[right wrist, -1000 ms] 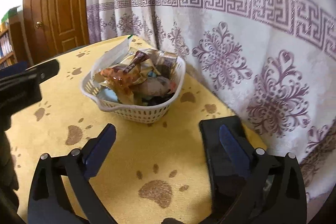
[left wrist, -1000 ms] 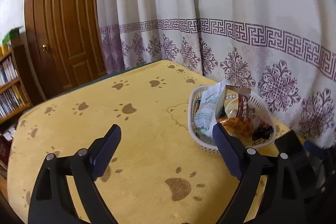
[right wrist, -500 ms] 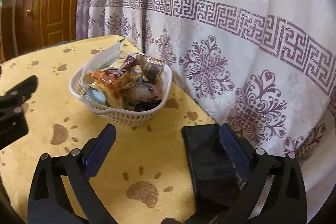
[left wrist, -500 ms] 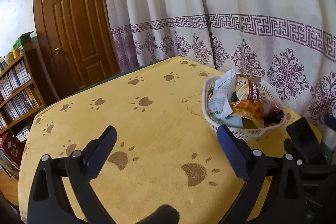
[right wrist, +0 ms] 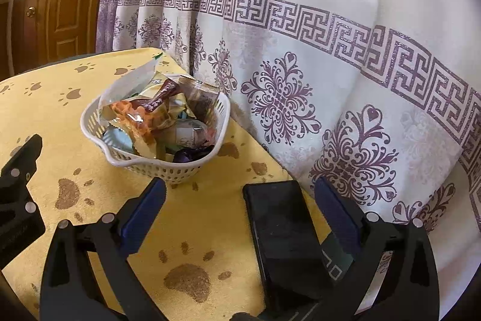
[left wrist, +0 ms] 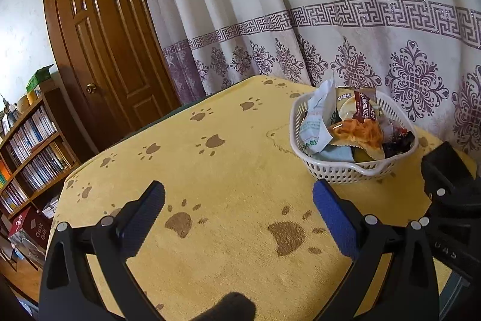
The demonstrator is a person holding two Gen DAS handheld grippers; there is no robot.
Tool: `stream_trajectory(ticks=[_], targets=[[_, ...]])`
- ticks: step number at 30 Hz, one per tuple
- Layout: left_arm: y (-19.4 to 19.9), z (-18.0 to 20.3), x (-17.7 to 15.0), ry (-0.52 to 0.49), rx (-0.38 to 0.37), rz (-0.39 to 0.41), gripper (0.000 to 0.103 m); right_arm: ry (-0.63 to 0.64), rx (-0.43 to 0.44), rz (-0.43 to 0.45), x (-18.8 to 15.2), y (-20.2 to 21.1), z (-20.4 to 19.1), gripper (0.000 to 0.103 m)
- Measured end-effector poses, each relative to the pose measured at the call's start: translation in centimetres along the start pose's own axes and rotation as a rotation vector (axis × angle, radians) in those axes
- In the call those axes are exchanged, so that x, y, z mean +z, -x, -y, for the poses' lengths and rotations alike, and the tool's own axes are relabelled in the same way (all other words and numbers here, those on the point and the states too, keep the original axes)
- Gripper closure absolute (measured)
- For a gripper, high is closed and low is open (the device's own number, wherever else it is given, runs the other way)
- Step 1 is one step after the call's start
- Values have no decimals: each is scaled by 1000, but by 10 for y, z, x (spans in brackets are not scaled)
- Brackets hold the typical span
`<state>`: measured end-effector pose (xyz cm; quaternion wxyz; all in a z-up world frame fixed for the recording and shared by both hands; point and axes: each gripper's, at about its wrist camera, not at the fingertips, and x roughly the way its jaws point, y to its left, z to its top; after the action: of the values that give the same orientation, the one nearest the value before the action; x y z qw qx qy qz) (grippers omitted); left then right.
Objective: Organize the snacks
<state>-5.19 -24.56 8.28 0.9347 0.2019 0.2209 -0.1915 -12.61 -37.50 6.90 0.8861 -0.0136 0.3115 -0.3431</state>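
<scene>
The left gripper (left wrist: 239, 208) had backed away from the basket (left wrist: 336, 170), its empty jaws just spreading wide; the right gripper (right wrist: 240, 206) also stood apart, empty. A careless reach risked tipping the heaped snacks (left wrist: 357, 131) out.

Both cameras look forward and slightly down over the table (left wrist: 228, 170) from close range; the left views the basket (left wrist: 354, 170) from its left, the right from nearer, and both share it.

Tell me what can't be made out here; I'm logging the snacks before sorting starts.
- Lower snack packets in the basket: buried under the top ones, both views.
- Wrapper print: too small to read.
- Black phone-like slab: near end hidden behind the right gripper, whose fingers stand apart.
- Table's near edge: cut off behind the left gripper.
</scene>
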Motion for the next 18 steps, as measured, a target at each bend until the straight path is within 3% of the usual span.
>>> stream_trajectory(ticks=[18], targets=[[-2,9,-2,-26,1,-1,5,3,-16,2,-1,-4,1,3]])
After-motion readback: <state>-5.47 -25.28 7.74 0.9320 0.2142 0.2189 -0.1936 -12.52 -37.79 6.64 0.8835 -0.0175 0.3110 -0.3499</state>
